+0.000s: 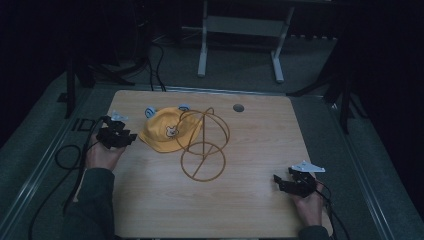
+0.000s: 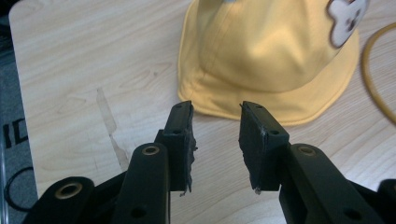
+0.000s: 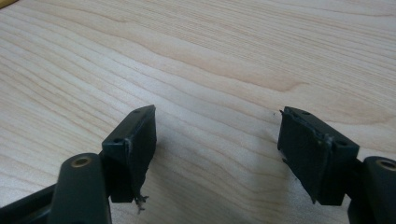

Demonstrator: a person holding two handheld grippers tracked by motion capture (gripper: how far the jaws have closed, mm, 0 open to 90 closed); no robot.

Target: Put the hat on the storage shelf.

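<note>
Nothing looks begun: the yellow hat [image 1: 165, 131] is lying at ten o'clock beside the wire stand [image 1: 202, 145], both hand-held grippers, left [image 2: 215, 135] and right [image 3: 217, 149], hanging released.

wooden table [image 1: 250, 200], grey floor [image 1: 380, 150], white frame [image 1: 240, 25]

Left tongs [image 2: 215, 140] just short of yellow hat [image 1: 167, 130] brim, jaws apart, bare desk [image 1: 150, 200] between them and brim. Wire stand [image 1: 202, 145] touches hat's right side, blocks middle of desk. Right tongs [image 1: 286, 182] spread wide over bare wood, well apart from stand. Whole near half of desk open. Small round hole [image 1: 238, 107] near far edge.
</note>
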